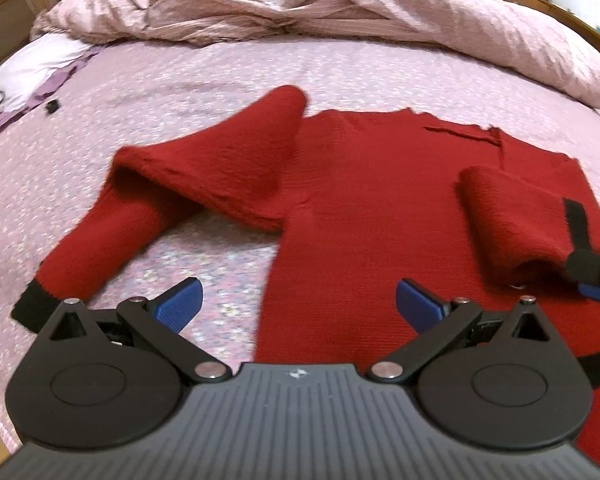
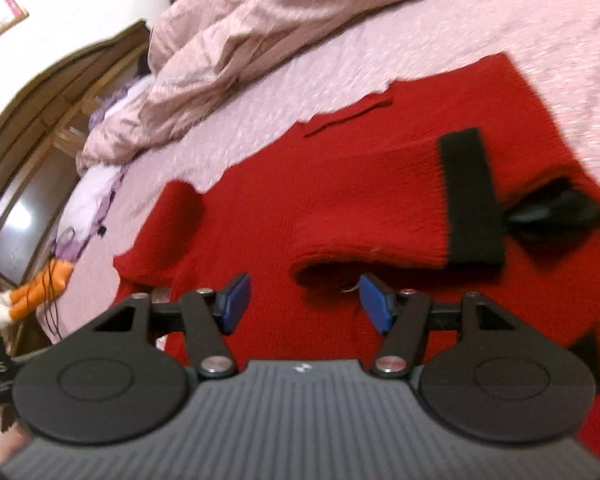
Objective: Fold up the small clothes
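Left gripper [image 1: 298, 304] spread, empty, over sweater [image 1: 372, 184] hem at 6 o'clock. Right gripper [image 2: 304, 300] spread, empty. Sweater flat on bed [image 1: 220, 68]. 1 sleeve [image 2: 380, 208] folded across body, other sleeve [image 1: 148, 216] out at 9 o'clock; body unfolded.

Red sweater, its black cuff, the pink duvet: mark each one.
red sweater [image 1: 360, 208], left wrist view, on the flat body panel.
black cuff [image 2: 472, 196], right wrist view, on the band ending the folded-in sleeve.
pink duvet [image 1: 380, 4], left wrist view, on the rumpled heap.

bare bedspread [image 1: 220, 76] around the sweater [image 1: 364, 184]; heaped duvet [image 1: 340, 4] blocks beyond
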A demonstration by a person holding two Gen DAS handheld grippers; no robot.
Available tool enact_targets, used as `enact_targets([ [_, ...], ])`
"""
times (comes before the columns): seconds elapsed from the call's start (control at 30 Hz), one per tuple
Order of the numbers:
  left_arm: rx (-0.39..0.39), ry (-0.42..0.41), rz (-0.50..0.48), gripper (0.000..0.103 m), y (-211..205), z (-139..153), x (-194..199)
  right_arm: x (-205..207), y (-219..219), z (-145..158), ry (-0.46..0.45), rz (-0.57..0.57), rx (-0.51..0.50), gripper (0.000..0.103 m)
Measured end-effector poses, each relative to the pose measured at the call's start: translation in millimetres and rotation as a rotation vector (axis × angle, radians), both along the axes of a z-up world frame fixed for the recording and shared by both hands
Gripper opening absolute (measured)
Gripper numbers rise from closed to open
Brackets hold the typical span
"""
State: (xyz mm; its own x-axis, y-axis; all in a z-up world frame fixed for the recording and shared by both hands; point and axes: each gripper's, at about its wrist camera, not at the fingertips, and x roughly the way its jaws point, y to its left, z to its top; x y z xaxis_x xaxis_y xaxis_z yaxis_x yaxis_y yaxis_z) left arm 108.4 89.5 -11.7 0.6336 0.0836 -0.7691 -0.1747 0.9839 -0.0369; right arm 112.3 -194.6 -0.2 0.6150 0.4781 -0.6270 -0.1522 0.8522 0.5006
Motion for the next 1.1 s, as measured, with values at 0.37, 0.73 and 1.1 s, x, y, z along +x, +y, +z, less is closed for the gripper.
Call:
enact_targets([
  [0.37, 0.066, 0.004, -0.186, 0.103, -68, 3, 19, -13, -66, 6, -0.066, -0.193, -0.23, 0.063],
  [0.73, 0.161, 0.002, -0.337, 0.103, -138, -6, 47, -10, -94, -32, 0.007, -0.231, -0.251, 0.063],
  [1.1, 0.294, -0.073, -0.419, 0.103, -188, -23, 73, -10, -106, -44, 0.018, -0.233, -0.201, 0.062],
])
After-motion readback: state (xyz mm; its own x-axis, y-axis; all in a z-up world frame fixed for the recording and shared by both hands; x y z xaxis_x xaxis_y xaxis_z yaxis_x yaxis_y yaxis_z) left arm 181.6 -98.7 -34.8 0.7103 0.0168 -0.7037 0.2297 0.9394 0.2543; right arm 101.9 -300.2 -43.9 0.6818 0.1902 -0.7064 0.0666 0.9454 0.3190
